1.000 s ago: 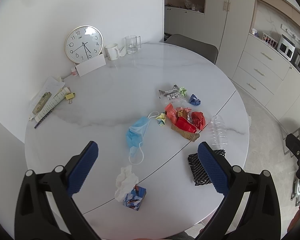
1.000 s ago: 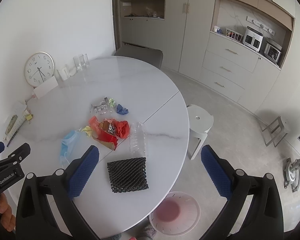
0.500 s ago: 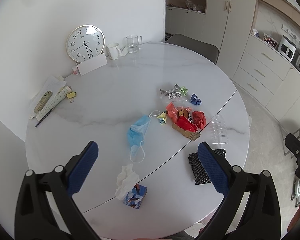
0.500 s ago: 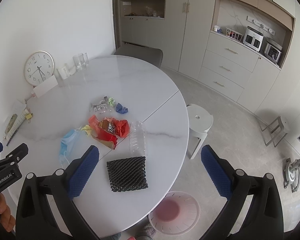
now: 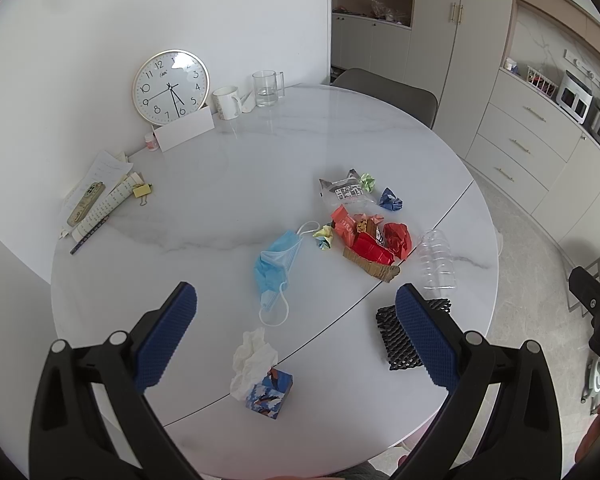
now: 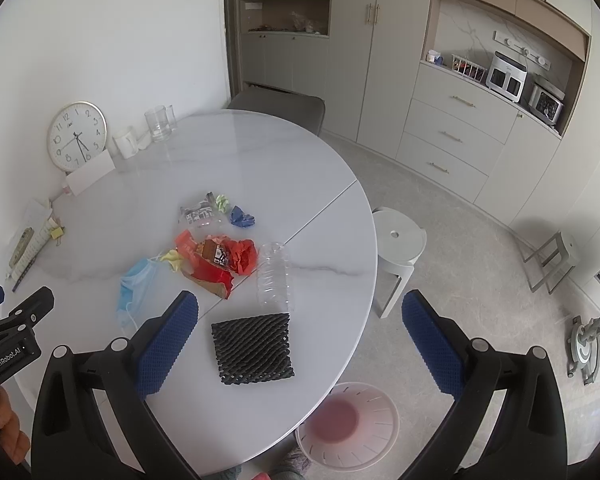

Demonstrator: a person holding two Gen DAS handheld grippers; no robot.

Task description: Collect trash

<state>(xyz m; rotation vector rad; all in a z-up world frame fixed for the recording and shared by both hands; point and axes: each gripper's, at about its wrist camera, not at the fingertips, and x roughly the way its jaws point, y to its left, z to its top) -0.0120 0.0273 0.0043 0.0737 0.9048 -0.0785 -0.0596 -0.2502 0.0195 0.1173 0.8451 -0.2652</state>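
Both our grippers hang above the round white table, jaws wide apart, nothing between them. Left gripper: between its blue pads we see the crumpled white tissue lying against a small blue printed box, close to the near table edge and roughly centred in the gap. The blue face mask lies just beyond the tissue, also inside the gap line but farther out. The right pad of this gripper overlaps the black foam net in view; no contact visible. Right gripper: the same net sits between its pads, nearer the left pad, flat on the table. Just past it lies the clear crushed plastic bottle, on its side, close to the net's far edge. Left of the bottle sits the pile of red and orange wrappers with a strip of brown cardboard at its near side. A yellow paper wad sits between the pile and the mask. Farther out: a silver-clear packet, a green wad, a blue wad, close together. On the floor under the table's near edge stands a pale pink basket, below and between the right gripper's pads. The right camera shows our left gripper and a hand at the lower-left corner.
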